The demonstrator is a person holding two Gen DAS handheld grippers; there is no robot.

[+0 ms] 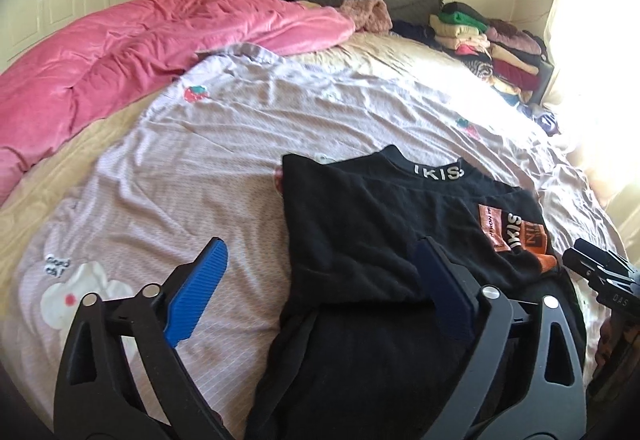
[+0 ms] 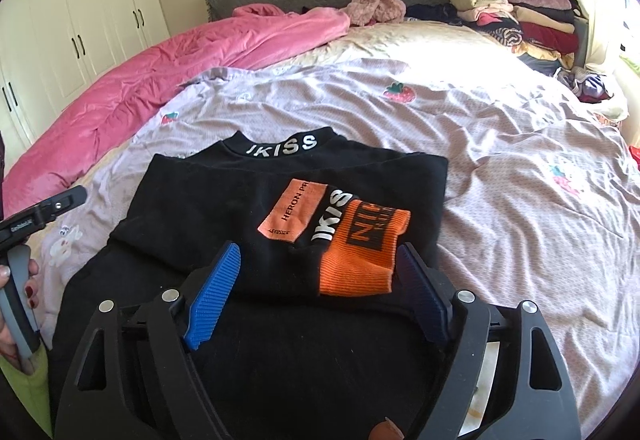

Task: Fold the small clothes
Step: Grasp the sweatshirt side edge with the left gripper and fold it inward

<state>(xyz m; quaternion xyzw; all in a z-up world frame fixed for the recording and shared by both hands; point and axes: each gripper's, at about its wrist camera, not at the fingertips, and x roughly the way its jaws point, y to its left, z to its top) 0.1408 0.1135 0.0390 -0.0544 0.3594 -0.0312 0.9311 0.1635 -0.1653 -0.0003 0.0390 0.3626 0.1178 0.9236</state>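
The bed (image 2: 520,143) carries a wrinkled pale sheet with strawberry prints; a black sweatshirt (image 2: 248,199) lies partly folded on it; a pink quilt (image 2: 168,71) is bunched along one side; stacked clothes (image 2: 516,15) sit near the headboard — a pink garment (image 2: 376,7) beside them.

The black sweatshirt's (image 2: 208,199) lower part runs off the bottom edge in both views, behind the gripper frames. Its orange patch (image 1: 496,230) has tiny print too small to read. The folded clothes pile (image 1: 492,43) by the window washes out in glare; single garments blur together.
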